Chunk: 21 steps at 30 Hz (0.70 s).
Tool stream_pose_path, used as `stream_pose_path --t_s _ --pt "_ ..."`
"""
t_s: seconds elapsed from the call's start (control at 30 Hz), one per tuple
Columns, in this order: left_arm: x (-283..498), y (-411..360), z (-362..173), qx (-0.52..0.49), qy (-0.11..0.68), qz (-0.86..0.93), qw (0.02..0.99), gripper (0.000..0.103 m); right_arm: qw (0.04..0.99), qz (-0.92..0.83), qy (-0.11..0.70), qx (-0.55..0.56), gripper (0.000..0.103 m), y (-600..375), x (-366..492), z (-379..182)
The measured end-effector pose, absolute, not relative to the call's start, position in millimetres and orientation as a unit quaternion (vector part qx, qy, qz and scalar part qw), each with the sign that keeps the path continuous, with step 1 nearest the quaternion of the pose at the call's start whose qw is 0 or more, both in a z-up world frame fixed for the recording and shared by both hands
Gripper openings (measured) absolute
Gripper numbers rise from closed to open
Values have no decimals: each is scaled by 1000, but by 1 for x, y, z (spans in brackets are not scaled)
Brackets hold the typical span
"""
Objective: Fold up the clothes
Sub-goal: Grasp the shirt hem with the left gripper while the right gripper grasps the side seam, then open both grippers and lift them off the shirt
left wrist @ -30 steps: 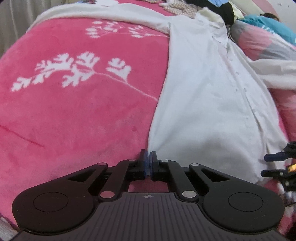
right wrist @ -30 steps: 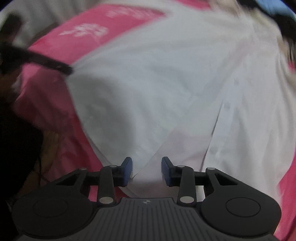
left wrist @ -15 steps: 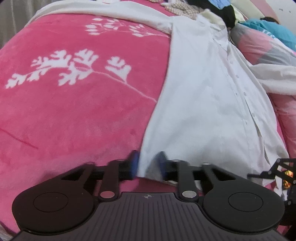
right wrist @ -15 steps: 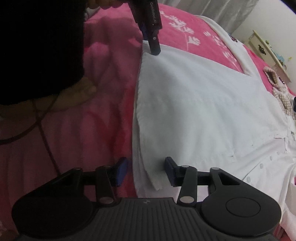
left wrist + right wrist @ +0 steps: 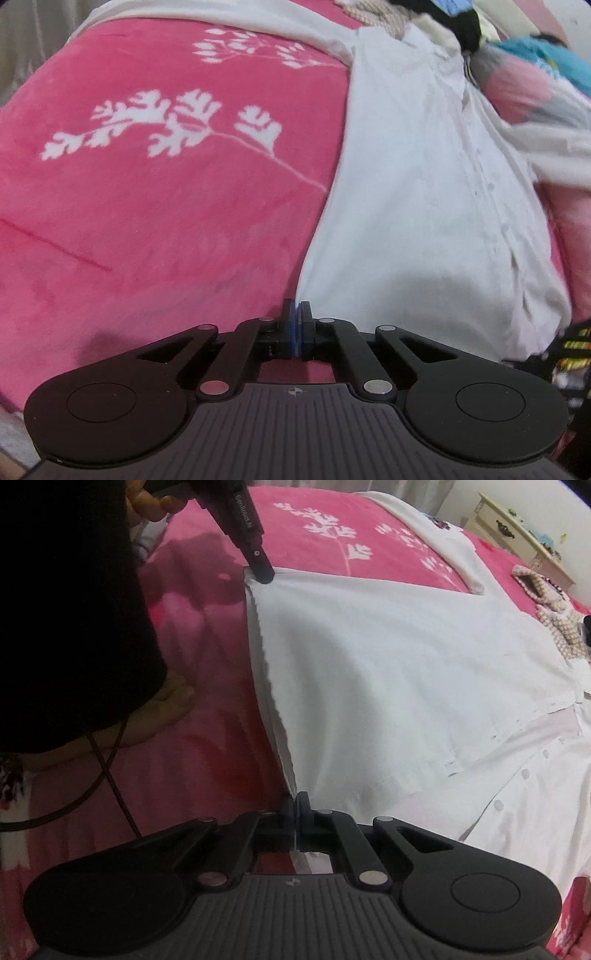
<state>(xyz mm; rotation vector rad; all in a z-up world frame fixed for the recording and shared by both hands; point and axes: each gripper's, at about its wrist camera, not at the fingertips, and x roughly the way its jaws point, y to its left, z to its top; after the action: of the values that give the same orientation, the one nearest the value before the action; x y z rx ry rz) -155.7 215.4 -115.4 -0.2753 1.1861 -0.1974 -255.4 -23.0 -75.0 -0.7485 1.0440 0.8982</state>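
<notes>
"GenRobot.AI" is read on the left gripper; the white shirt hem is clamped by both grippers, the right gripper included.

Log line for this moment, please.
stage: hem grasp | left gripper: shut on white shirt corner | right gripper: just closed on hem | surface: pink blanket

light: soft, dim indoor | shadow: dark patch on pink blanket | blur: mild at right edges | distortion: fisheye bending, dark corner vignette
</notes>
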Motion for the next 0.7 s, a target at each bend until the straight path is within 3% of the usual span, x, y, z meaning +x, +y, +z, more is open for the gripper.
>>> stream_pose_path --t_s 0.23,0.33,0.43,0.5,0.7 --pt "-161 208 -127 -80 562 -91 818 2 703 400 487 -328 3 -14 -253 -98" --pt "-162 207 -126 -73 561 -95 819 5 708 393 502 -304 10 -18 -249 -100" --pt "-164 212 -121 -79 562 -92 818 13 705 392 520 -282 29 -23 -251 -94" --pt "-167 216 -114 -79 556 -81 823 24 698 395 531 -274 31 -28 -256 -84" --pt "-171 215 -75 -60 501 -84 859 28 712 369 527 -281 35 -63 -275 -44"
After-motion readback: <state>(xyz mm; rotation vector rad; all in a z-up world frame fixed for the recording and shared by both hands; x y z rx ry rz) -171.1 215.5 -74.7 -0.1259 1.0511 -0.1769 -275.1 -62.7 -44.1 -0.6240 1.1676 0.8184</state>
